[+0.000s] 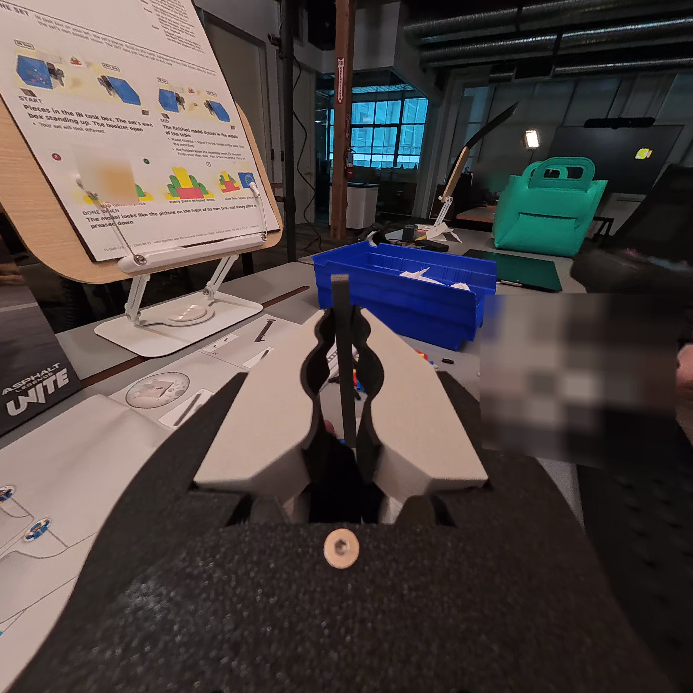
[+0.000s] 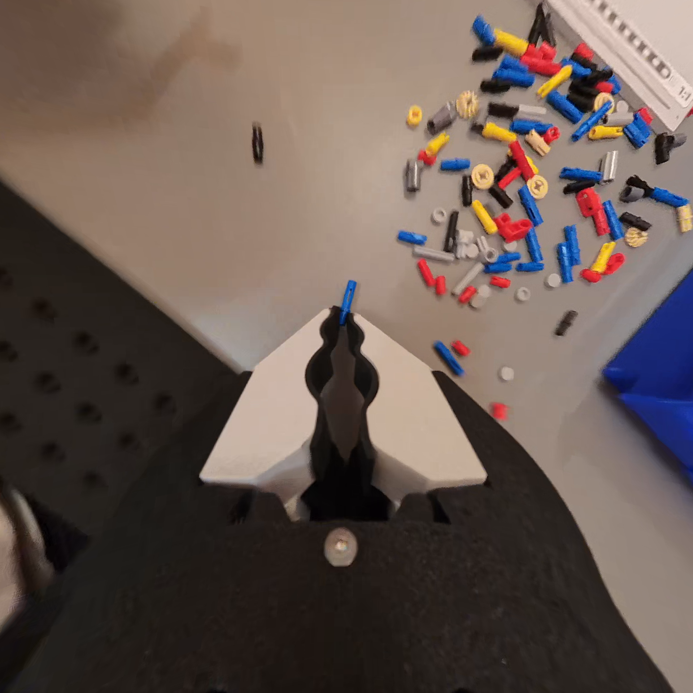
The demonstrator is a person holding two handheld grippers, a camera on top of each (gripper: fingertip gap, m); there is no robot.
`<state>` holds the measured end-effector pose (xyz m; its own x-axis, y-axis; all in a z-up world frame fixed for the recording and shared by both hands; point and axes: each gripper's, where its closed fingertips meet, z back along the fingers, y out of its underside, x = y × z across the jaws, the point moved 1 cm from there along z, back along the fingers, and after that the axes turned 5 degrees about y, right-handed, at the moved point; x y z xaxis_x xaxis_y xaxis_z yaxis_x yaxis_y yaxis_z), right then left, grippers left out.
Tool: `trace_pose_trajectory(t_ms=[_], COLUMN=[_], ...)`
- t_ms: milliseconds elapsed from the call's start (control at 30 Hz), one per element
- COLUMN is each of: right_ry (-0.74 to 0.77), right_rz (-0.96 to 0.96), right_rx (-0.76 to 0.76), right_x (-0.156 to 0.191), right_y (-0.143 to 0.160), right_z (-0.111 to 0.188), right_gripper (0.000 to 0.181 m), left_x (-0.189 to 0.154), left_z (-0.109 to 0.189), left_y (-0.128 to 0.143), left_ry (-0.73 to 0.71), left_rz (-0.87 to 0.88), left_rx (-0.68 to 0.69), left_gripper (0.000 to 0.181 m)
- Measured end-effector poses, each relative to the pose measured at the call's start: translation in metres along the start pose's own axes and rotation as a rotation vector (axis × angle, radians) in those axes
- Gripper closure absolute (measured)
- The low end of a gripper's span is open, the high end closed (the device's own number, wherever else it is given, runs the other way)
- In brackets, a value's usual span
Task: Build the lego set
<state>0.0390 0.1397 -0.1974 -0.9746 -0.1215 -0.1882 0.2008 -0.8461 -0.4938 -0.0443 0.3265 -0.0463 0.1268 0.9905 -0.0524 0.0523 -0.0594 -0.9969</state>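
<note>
My left gripper [image 1: 343,313] is shut on a long thin black beam [image 1: 341,300] that stands upright between the pads and sticks out past the tips. It is held above the grey table [image 1: 285,288], in front of the blue bin [image 1: 405,300]. My right gripper [image 2: 343,313] is shut on a small blue pin [image 2: 348,298]; the pin pokes out past the fingertips, above the table [image 2: 187,187]. A pile of loose small pieces [image 2: 532,161] in blue, red, yellow, black and grey lies to the upper right in the right wrist view.
An instruction sheet on a wooden stand [image 1: 123,150] rises at the left. The open booklet [image 1: 93,431] lies on the table below it. A dark box [image 1: 33,375] stands at the far left. A green bag [image 1: 547,210] sits behind the bin. A lone black pin [image 2: 257,142] lies apart.
</note>
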Motion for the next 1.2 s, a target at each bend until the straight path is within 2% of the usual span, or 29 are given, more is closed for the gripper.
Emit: trace_pose_trajectory(t_ms=[133,233,400,667,1200], right_ry=[-0.121,-0.233,-0.323,-0.261,-0.278], right_rz=[0.187,0.254,0.333,0.465,0.492], right_rx=[0.416,0.734,1.049,1.286,1.314], right_x=[-0.042,-0.064,-0.077,-0.088,-0.091], right_y=[0.042,0.077,0.102,0.118,0.116], right_z=[0.039,0.056,0.069,0.064,0.058], right_gripper=[0.178,0.178,0.178,0.178,0.179], left_x=[-0.001,-0.002,-0.007,-0.005,-0.006], left_z=[0.002,0.000,-0.001,0.000,-0.001], left_y=[-0.002,0.002,0.001,0.002,0.004], left_ry=[0.010,0.022,0.029,0.008,0.010], left_rz=[-0.009,-0.014,-0.040,-0.094,-0.117], left_rx=[-0.002,0.021,0.018,0.032,0.041], left_gripper=[0.175,0.175,0.175,0.175,0.175])
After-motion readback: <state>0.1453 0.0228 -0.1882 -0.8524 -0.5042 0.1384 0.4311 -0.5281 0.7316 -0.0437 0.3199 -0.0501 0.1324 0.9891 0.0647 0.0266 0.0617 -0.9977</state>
